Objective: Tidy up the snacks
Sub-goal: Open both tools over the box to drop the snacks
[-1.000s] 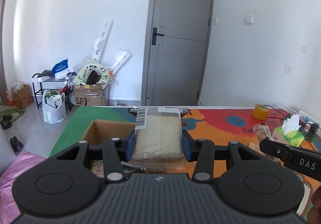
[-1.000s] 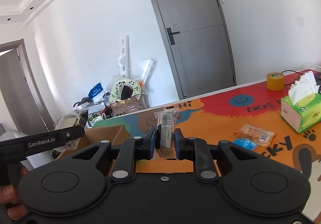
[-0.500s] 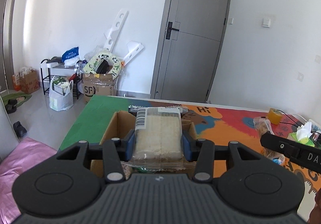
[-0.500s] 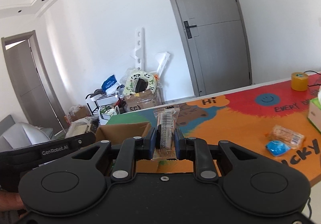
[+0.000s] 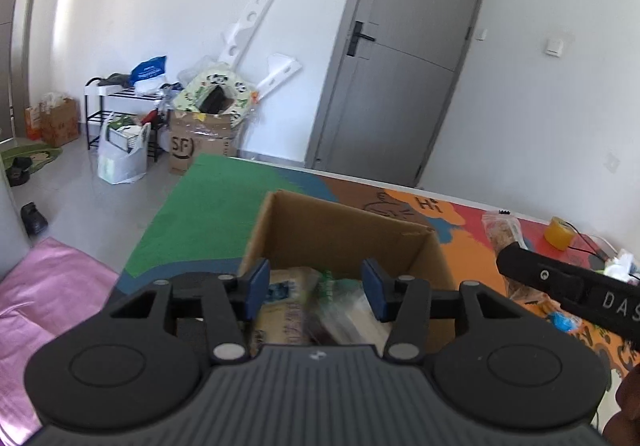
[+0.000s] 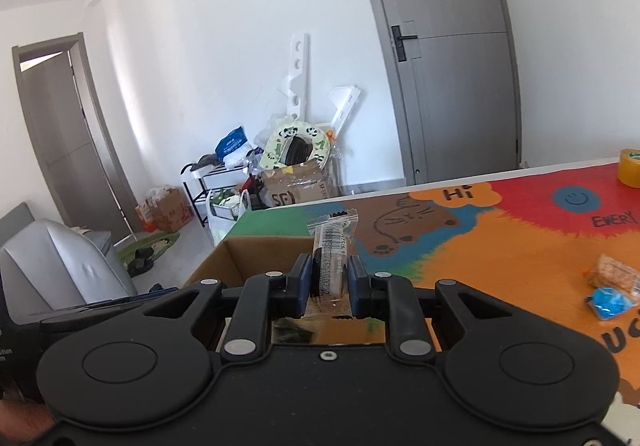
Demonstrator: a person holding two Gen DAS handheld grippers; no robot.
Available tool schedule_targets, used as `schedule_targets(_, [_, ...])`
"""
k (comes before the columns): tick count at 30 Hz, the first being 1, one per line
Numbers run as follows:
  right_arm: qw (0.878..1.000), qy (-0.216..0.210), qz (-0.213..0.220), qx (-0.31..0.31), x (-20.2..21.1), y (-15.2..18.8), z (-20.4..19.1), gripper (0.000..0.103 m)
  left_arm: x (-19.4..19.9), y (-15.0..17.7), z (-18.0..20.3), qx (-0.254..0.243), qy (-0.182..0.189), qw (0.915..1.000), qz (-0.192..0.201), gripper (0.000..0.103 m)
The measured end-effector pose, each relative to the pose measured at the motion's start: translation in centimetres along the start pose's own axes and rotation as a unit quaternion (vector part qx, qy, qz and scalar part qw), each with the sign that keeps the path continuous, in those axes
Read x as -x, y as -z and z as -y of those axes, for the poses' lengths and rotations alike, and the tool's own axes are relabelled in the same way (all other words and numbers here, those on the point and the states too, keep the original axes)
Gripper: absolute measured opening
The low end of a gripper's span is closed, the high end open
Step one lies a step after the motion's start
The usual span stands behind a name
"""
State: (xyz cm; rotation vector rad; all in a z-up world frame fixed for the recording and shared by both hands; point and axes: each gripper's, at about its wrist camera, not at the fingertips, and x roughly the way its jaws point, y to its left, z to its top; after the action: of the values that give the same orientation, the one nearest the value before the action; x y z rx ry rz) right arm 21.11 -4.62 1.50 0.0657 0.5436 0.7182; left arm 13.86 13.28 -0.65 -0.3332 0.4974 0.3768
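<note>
While left hand-held gripper (image 5: pixel 316 292) opens above box (image 5: pixel 340 230), right hand-held gripper (image 6: pixel 329 284) clamps snack (image 6: pixel 331 246).

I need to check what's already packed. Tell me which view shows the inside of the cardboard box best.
The left wrist view: it looks down into the cardboard box and shows blurred snack packets lying inside. The right wrist view shows only the box's far corner and rim; the right hand-held gripper and its wrapped snack hide most of the inside.
</note>
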Motion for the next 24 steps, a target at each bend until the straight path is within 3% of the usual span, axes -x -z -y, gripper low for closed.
schedule_targets(8, [1.000,-0.015,-0.015,0.001,-1.7,0.2,-1.6,0.021,1.0,-0.7,-1.6,0.011,-0.007,0.9998,0.011,0.058])
schedule_targets(10, [1.000,-0.014,-0.019,0.002,-1.9,0.3,-1.9,0.024,1.0,-0.7,-1.8,0.016,-0.007,0.9998,0.008,0.058])
schedule_targets(12, [1.000,-0.002,-0.018,0.000,-1.8,0.3,-1.9,0.044,0.8,-0.8,-1.8,0.014,-0.008,0.9998,0.006,0.059])
schedule_targets(20, [0.999,0.024,-0.012,-0.023,-0.9,0.0,0.0,0.045,0.8,-0.9,-1.0,0.011,-0.002,0.9999,0.006,0.077])
schedule_targets(24, [0.999,0.031,-0.010,-0.032,-0.3,0.4,1.0,0.051,1.0,-0.7,-0.1,0.004,-0.012,0.9999,0.009,0.084])
